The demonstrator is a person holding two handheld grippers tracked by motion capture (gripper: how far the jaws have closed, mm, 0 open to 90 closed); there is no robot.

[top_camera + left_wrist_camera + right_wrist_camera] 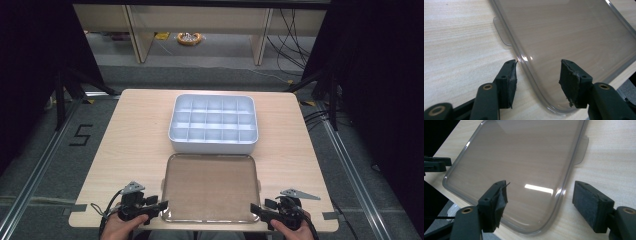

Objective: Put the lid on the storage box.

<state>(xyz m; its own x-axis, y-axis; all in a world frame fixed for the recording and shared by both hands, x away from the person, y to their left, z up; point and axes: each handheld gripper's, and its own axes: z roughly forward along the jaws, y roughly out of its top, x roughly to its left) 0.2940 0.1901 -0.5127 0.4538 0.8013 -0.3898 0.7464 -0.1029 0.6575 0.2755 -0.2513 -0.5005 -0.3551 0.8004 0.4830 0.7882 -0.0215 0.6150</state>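
A clear, smoke-tinted plastic lid (210, 186) lies flat on the wooden table (135, 135), in front of a white compartment box (213, 123). My left gripper (161, 205) is open at the lid's near left corner; in the left gripper view its jaws straddle the lid's rim (534, 82) without touching it. My right gripper (256, 208) is open at the near right corner, its jaws either side of the lid's edge (560, 195). A small tab (501, 32) juts from the lid's left side, another tab (582, 150) from its right side.
The white box has several empty square compartments and stands at the table's centre back. The table's front edge runs just under both grippers. Beyond the table are grey floor, cables and a yellow coil (189, 38).
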